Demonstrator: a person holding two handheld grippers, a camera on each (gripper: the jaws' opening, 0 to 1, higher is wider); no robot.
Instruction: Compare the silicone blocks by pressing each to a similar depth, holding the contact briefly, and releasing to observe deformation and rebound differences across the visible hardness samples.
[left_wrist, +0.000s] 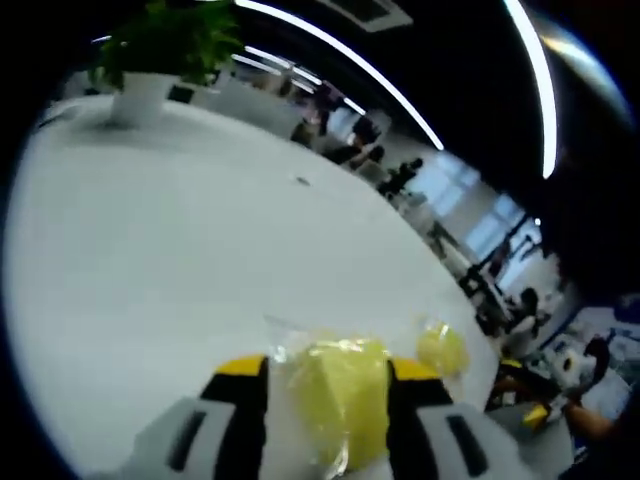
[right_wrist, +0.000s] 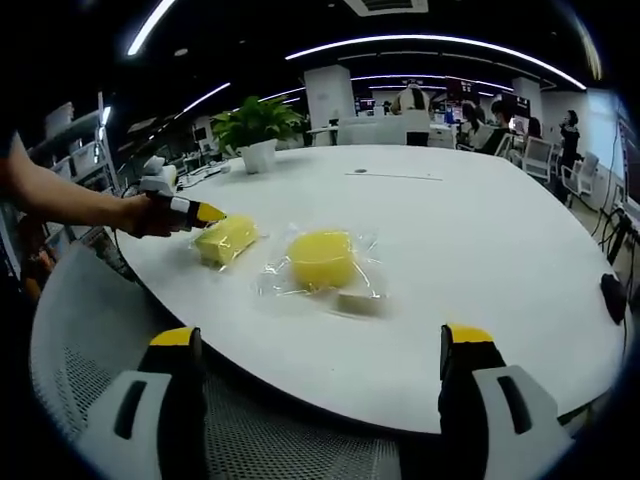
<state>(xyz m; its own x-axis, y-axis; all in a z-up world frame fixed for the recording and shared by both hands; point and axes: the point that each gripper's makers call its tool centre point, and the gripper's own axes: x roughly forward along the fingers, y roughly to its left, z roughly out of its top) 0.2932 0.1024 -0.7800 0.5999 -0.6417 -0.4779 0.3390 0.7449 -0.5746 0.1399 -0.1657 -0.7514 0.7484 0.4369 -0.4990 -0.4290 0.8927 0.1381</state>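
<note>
A yellow silicone block (left_wrist: 340, 405) in clear wrap lies on the white table (left_wrist: 180, 260), between the jaws of my left gripper (left_wrist: 328, 368), which press on its two sides. The right gripper view shows this block (right_wrist: 226, 240) with the left gripper (right_wrist: 196, 212) at its left end, held by a person's hand (right_wrist: 148, 215). A second, rounder yellow block (right_wrist: 320, 259) in a clear bag lies beside it, also seen as the yellow block (left_wrist: 442, 348). My right gripper (right_wrist: 320, 338) is open, wide, at the table's near edge, holding nothing.
A potted plant (right_wrist: 258, 125) stands at the back of the table, the same plant (left_wrist: 165, 50). A mesh chair (right_wrist: 80, 330) sits at the lower left. A black object (right_wrist: 612, 296) lies near the right edge. Desks and people fill the office behind.
</note>
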